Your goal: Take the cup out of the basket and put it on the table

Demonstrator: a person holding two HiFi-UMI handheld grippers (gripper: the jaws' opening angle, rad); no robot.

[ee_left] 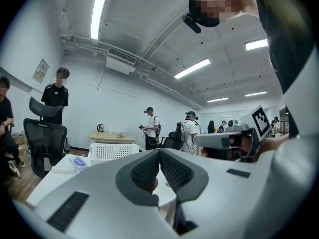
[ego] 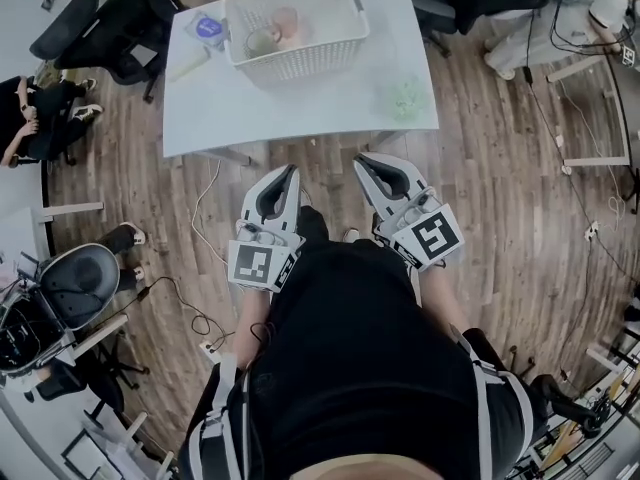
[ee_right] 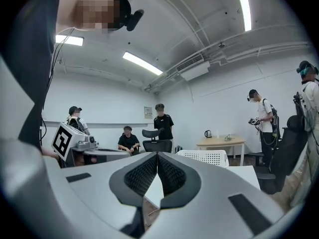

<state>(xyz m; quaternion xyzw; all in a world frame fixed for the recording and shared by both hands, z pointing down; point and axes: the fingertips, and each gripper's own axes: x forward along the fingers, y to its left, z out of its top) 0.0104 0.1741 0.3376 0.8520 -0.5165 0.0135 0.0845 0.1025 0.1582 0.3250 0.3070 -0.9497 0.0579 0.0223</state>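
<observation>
Both tongs are pressed shut and hold nothing, the left tongs (ego: 293, 172) and right tongs (ego: 361, 160) side by side just short of the near edge of the white counter (ego: 300, 113). Ahead of them, at the counter's far side, stands the white perforated basket (ego: 300, 63). A greenish round shape inside it appears to be the cup (ego: 263, 40), beside a pinkish item too blurred to name. A pale green crumpled object (ego: 405, 96) lies ahead of the right tongs.
</observation>
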